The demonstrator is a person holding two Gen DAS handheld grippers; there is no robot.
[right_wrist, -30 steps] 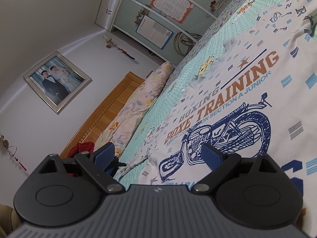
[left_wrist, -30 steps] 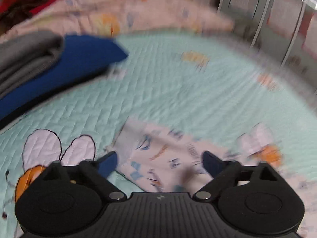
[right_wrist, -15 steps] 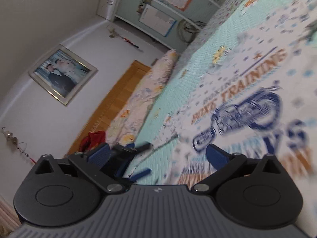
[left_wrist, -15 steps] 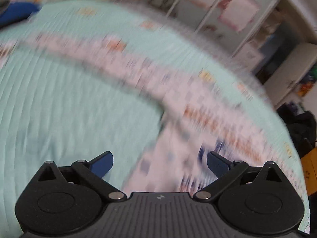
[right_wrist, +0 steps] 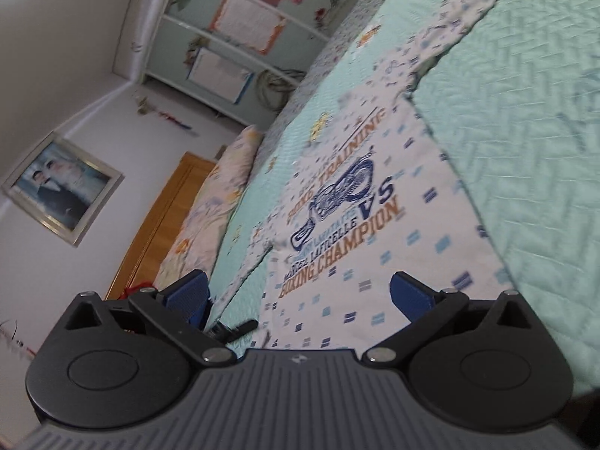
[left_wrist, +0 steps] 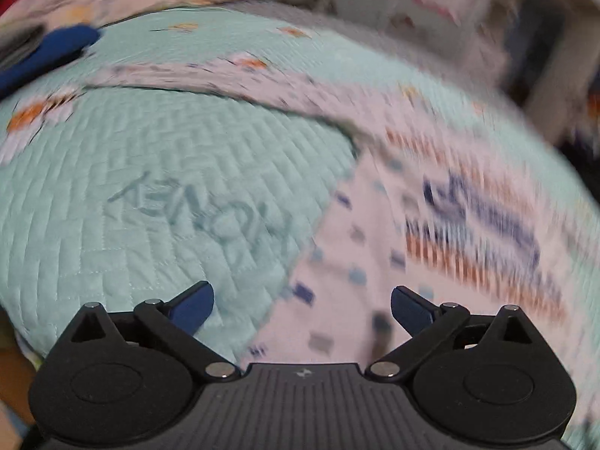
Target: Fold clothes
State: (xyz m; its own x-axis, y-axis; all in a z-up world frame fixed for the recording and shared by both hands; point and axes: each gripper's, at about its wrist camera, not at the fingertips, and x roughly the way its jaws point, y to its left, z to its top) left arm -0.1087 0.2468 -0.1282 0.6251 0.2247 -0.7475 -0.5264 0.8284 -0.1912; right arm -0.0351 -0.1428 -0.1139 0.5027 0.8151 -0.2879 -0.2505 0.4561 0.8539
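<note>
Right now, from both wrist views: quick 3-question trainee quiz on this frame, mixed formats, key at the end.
1. True or false: the left tool is clamped on the white long-sleeved printed shirt.
2. Multiple choice: the shirt lies on A) a wooden floor, B) the mint-green quilted bedspread, C) a chair.
3. Fill in: the big orange word at the bottom of the shirt's print, below the blue motorcycle graphic, reads "BOXING ____".

Key: 1 false, both the left tool and the right tool stand wide open with nothing gripped, having just been opening. 2 B. 3 CHAMPION.
</note>
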